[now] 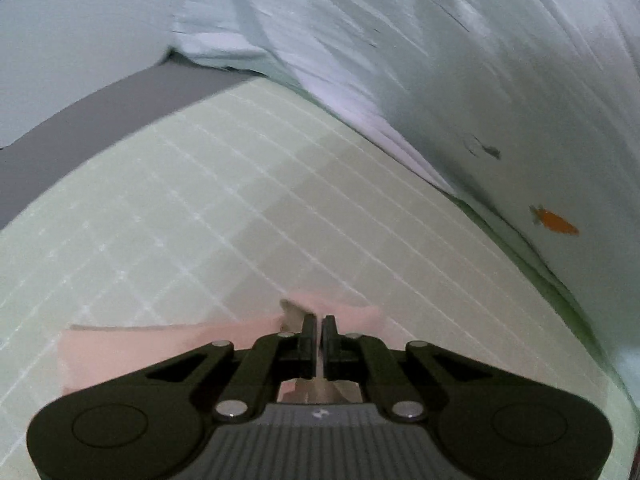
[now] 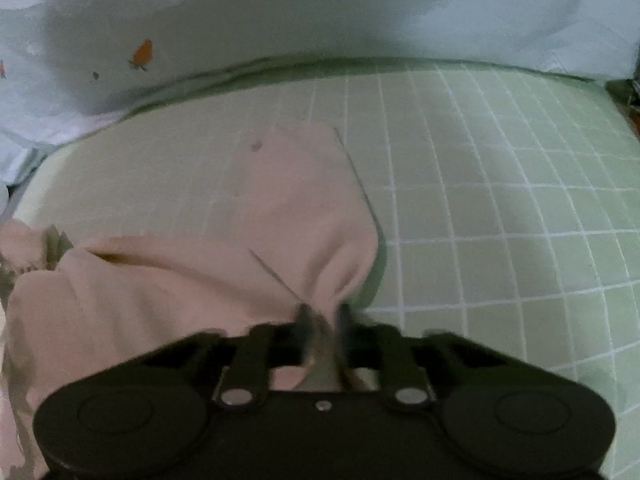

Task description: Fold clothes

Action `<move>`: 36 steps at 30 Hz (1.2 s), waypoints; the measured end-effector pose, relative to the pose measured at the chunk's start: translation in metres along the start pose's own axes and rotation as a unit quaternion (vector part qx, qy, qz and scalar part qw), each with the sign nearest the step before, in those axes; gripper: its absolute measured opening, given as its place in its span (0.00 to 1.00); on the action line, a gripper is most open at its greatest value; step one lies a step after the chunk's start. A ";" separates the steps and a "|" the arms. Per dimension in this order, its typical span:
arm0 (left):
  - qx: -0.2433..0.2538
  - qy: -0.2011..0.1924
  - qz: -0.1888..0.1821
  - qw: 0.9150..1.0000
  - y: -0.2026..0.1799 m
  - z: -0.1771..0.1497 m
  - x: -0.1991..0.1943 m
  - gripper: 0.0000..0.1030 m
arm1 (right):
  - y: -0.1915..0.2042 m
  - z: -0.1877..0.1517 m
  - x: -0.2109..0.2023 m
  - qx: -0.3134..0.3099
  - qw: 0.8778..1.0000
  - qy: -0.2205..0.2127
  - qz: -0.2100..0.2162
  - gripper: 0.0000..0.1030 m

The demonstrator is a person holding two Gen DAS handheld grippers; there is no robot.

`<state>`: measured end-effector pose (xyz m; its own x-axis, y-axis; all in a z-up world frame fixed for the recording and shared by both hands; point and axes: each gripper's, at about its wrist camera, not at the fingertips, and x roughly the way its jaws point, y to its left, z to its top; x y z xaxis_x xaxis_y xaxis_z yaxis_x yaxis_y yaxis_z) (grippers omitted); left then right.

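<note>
A pale pink garment [image 2: 248,216] lies spread on a green bed sheet with a white grid [image 2: 500,220]. My right gripper [image 2: 324,316] is shut on a pinched edge of it, and the cloth rises in folds toward the fingers. In the left wrist view my left gripper [image 1: 319,322] is shut on another edge of the pink garment [image 1: 132,348], which shows as a flat strip under and left of the fingers, low over the green sheet [image 1: 240,200].
A pale blue quilt with small orange prints [image 1: 520,100] is heaped along the far side of the bed; it also shows in the right wrist view [image 2: 160,32]. A grey bed edge [image 1: 100,120] and a white wall are at the far left.
</note>
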<state>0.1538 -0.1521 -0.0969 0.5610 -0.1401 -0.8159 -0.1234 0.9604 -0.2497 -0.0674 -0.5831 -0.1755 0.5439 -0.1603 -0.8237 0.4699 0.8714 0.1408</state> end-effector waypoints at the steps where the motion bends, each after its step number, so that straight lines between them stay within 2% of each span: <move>1: -0.007 -0.007 0.005 1.000 0.005 0.002 -0.005 0.03 | 0.001 0.000 -0.003 -0.001 1.000 -0.009 -0.005 0.03; 5: -0.007 -0.046 0.036 0.998 0.025 0.013 -0.026 0.03 | -0.019 0.007 -0.037 0.004 0.991 -0.082 -0.109 0.02; 7: -0.018 -0.050 0.056 0.997 0.041 0.015 -0.028 0.03 | -0.039 0.010 -0.050 0.020 0.983 -0.097 -0.151 0.01; 9: -0.044 -0.030 0.066 0.996 0.059 0.014 -0.025 0.03 | -0.054 0.008 -0.055 0.028 0.977 -0.095 -0.189 0.01; 11: -0.047 -0.012 0.067 0.997 0.065 0.006 -0.021 0.05 | -0.064 0.004 -0.056 0.040 0.971 -0.083 -0.219 0.01; 13: -0.033 -0.003 0.073 0.997 0.064 -0.001 -0.020 0.13 | -0.063 -0.001 -0.052 0.043 0.968 -0.062 -0.240 0.02; 14: -0.021 -0.003 0.077 0.997 0.061 -0.005 -0.021 0.13 | -0.060 -0.003 -0.050 0.041 0.966 -0.051 -0.249 0.05; 16: -0.007 -0.003 0.068 0.998 0.059 -0.008 -0.025 0.20 | -0.046 -0.007 -0.047 0.024 0.964 -0.042 -0.260 0.25; 17: -0.003 -0.005 0.061 0.998 0.058 -0.009 -0.027 0.21 | -0.038 -0.007 -0.046 0.013 0.966 -0.048 -0.254 0.45; 18: 0.002 -0.006 0.054 0.998 0.057 -0.010 -0.030 0.24 | -0.028 -0.008 -0.046 0.006 0.968 -0.058 -0.243 0.56; 20: 0.014 -0.015 0.043 0.999 0.058 -0.011 -0.034 0.31 | -0.011 -0.006 -0.044 -0.003 0.974 -0.071 -0.214 0.62; 21: 0.021 -0.020 0.039 0.999 0.058 -0.009 -0.035 0.38 | -0.002 -0.004 -0.042 -0.005 0.978 -0.074 -0.196 0.68; 23: 0.029 -0.028 0.028 0.999 0.057 -0.004 -0.032 0.48 | 0.012 0.005 -0.034 0.001 0.987 -0.080 -0.138 0.72; 25: 0.028 -0.015 0.005 0.999 0.055 0.002 -0.024 0.59 | 0.026 0.014 -0.023 0.008 0.994 -0.082 -0.078 0.74; 26: 0.026 -0.003 -0.007 1.000 0.055 0.005 -0.019 0.61 | 0.032 0.019 -0.015 0.008 0.995 -0.081 -0.049 0.74; 30: -0.019 0.047 -0.043 0.998 0.059 0.004 0.007 0.61 | 0.053 0.036 0.022 -0.010 0.998 -0.064 0.002 0.75; 33: -0.028 0.063 -0.041 0.997 0.056 -0.003 0.020 0.58 | 0.062 0.047 0.050 -0.026 0.999 -0.033 0.008 0.74; 34: -0.020 0.062 -0.040 0.997 0.052 -0.003 0.023 0.47 | 0.069 0.048 0.056 -0.042 0.999 -0.022 0.003 0.73; 35: -0.013 0.062 -0.039 0.997 0.049 -0.003 0.025 0.38 | 0.074 0.049 0.059 -0.057 0.998 -0.008 -0.002 0.66; 36: -0.004 0.063 -0.038 0.997 0.045 -0.001 0.028 0.18 | 0.078 0.050 0.061 -0.073 0.997 0.006 -0.006 0.56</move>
<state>0.1631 -0.1135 -0.1316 0.4614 -0.2427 -0.8533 -0.0904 0.9440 -0.3174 0.0377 -0.5478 -0.1875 0.5311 -0.1659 -0.8309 0.3694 0.9279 0.0509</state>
